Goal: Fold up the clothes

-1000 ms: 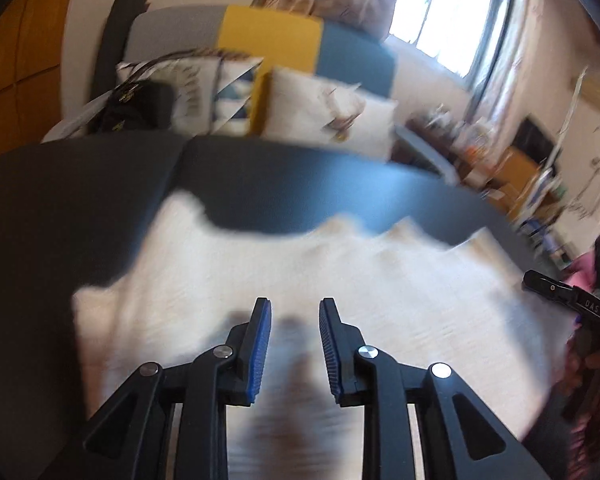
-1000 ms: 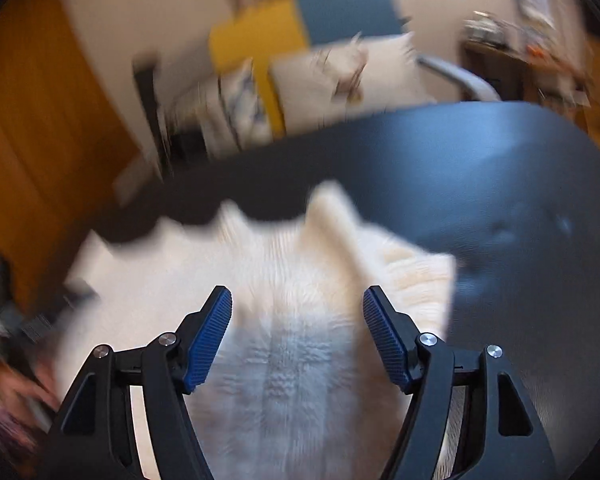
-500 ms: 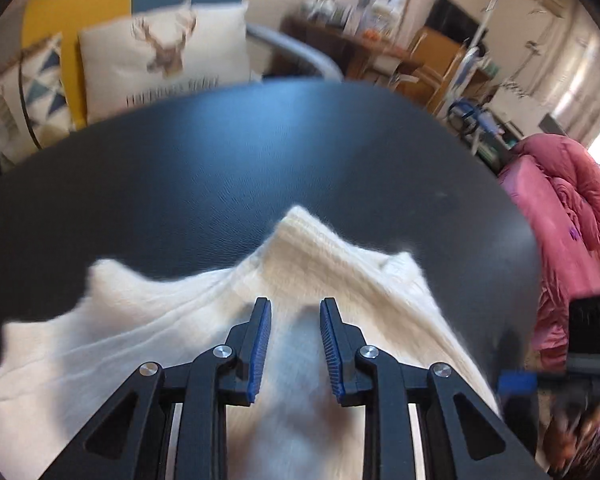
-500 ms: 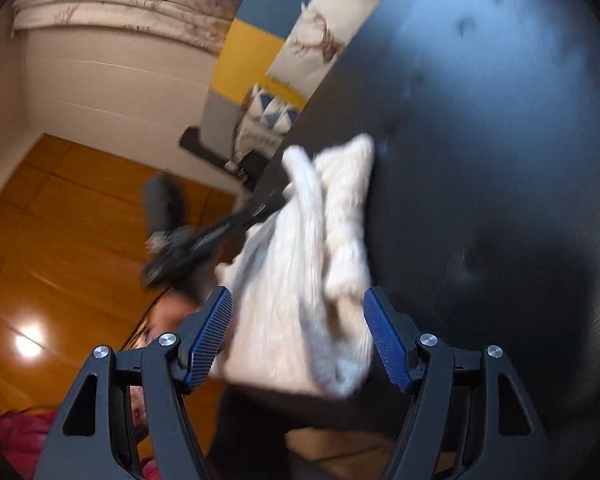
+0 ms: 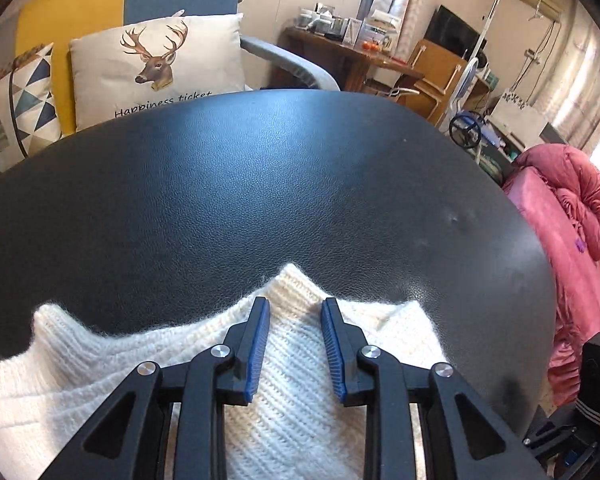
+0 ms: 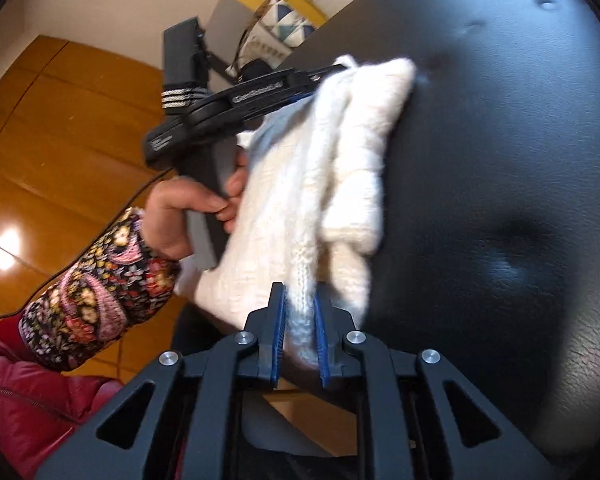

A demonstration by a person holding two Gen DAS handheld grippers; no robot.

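Both hand-held grippers pinch the white knitted sweater point(image 5: 292, 384) lying on the black leather table point(image 5: 260, 184).
Right hand-held gripper point(image 6: 299, 312), jaws closing, clamps a fold at 6 o'clock; left hand-held gripper point(image 5: 294, 320), angled down, grips its edge, hand point(image 6: 188, 216) gripping the handle.

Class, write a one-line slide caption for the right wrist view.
Right gripper closing on a fold of the white knit sweater at the black table edge; left gripper at its far end.
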